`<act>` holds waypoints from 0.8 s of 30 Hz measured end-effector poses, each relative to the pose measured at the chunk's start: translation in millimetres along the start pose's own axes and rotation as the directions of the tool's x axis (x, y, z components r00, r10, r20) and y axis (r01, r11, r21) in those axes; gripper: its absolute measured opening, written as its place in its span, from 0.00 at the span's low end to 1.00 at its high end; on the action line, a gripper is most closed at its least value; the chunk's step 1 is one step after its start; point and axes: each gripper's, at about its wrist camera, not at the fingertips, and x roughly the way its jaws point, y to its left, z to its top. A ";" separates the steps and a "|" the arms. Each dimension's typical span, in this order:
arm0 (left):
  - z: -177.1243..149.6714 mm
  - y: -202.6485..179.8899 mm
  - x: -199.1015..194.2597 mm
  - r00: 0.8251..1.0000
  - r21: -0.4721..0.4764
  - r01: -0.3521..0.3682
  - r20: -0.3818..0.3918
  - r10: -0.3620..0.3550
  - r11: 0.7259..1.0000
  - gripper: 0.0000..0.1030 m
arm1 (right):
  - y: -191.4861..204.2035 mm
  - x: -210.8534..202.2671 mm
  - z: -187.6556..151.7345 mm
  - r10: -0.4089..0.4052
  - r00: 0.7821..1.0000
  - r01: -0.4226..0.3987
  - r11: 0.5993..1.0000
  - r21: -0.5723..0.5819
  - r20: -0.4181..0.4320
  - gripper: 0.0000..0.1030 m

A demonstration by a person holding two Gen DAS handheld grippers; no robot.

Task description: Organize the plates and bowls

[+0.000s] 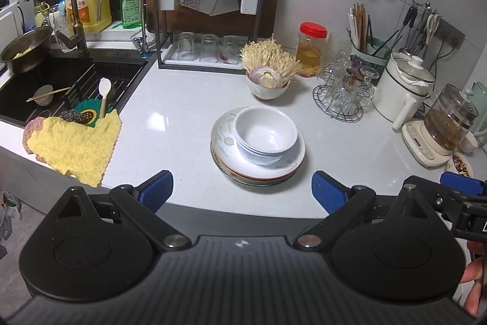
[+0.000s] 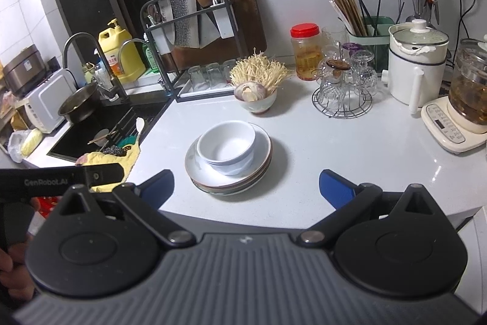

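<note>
The left hand-held gripper (image 1: 242, 188) hangs above the near edge of the tabletop (image 1: 170, 111) with its blue pads (image 1: 156, 188) spread wide and holding nothing. The right hand-held gripper (image 2: 246, 188) sits alongside it, likewise spread and empty (its tip also shows at the right edge of the left wrist view).

Just beyond both grippers, apart from them, stands a stack of plates (image 1: 258, 169): a white plate on top, a brown-rimmed one beneath, a clear one lowest. Nested white bowls (image 1: 265, 136) rest on the top plate, set toward its far side.

Behind the stack is a bowl of onion and enoki mushrooms (image 1: 268, 81). A sink (image 1: 61, 81) lies at the left, with a yellow cloth (image 1: 76, 142) draped over its near corner.
</note>
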 end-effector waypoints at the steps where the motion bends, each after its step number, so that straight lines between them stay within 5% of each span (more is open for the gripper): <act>1: 0.1 -1.3 -0.7 1.000 0.002 0.001 0.002 -0.001 1.000 0.96 | 0.5 -0.9 0.5 -0.004 1.000 0.004 1.000 -0.004 0.003 1.00; 24: -8.3 -8.3 5.9 0.999 0.008 -0.010 -0.040 0.010 1.000 0.96 | -3.2 -4.2 -2.7 -0.023 1.000 0.023 0.999 -0.027 0.007 1.00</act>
